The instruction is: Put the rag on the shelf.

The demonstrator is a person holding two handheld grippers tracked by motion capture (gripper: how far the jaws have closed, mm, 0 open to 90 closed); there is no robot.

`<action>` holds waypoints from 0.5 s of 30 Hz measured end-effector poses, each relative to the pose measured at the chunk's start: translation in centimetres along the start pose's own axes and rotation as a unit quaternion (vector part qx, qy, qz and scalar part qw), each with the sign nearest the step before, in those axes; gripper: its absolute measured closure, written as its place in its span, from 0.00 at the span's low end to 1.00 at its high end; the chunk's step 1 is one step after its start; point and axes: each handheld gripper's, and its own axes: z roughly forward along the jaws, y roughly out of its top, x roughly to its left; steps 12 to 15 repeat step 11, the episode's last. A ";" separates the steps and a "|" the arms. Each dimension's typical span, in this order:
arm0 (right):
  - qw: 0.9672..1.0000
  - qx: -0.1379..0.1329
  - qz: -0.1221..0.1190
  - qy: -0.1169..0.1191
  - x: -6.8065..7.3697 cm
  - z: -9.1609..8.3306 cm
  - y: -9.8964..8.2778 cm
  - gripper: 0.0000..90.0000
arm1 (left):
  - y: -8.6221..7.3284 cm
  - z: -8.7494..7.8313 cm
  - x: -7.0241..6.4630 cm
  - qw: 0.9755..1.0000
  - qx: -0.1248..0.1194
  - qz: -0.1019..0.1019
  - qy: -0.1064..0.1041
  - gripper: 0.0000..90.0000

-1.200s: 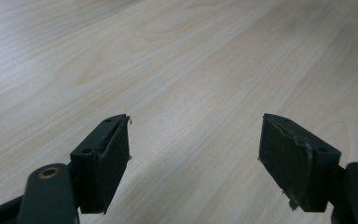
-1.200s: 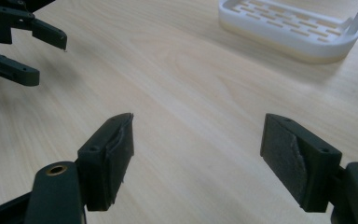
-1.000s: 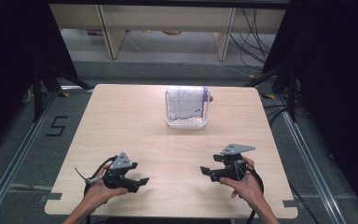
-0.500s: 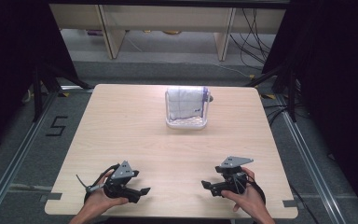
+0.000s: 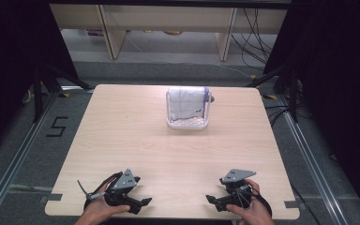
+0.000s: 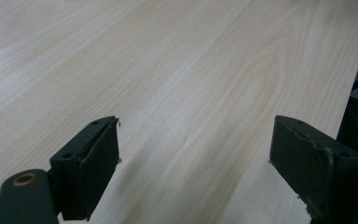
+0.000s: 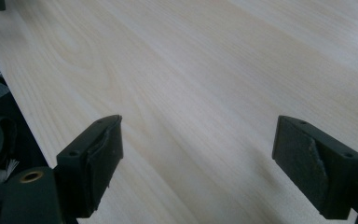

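Near the front left corner of the table (image 5: 122, 122), the left gripper (image 5: 143, 202) rests low over the wood, its tips turned inward toward the middle of the front edge. In the left gripper view its two black jaws stand far apart with only bare grain between them; they have just been opening, and they hold nothing.

Toward the middle of the far edge, a little right of centre, stands a small white basket (image 5: 188, 123) with a folded white cloth (image 5: 186, 102) upright in it, faint blue lines crossing the fabric. The basket sits well apart from both grippers, straight ahead across most of the table's depth. Its longer side appears to run parallel to the far edge, so the cloth's broad face looks toward the person.

Near the front right corner, the right gripper (image 5: 211, 199) mirrors the left, tips pointing inward. In the right gripper view its jaws are likewise spread wide over empty wood; they too have just been opening, with nothing between them.

Because the basket lies right of the table's centre line, the right hand looks slightly nearer; any reach runs forward from the front edge.
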 end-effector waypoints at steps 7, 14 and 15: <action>1.000 -0.002 -0.003 -0.001 -0.1 -0.2 -0.3 0.19 | -0.1 0.3 0.4 1.000 0.017 0.008 0.009 0.17; 1.000 -0.006 -0.006 0.004 -0.2 0.0 -0.3 0.19 | -0.2 0.5 0.3 1.000 0.018 0.010 0.010 0.17; 1.000 -0.006 -0.006 0.004 -0.2 0.0 -0.3 0.19 | -0.2 0.5 0.3 1.000 0.018 0.010 0.010 0.17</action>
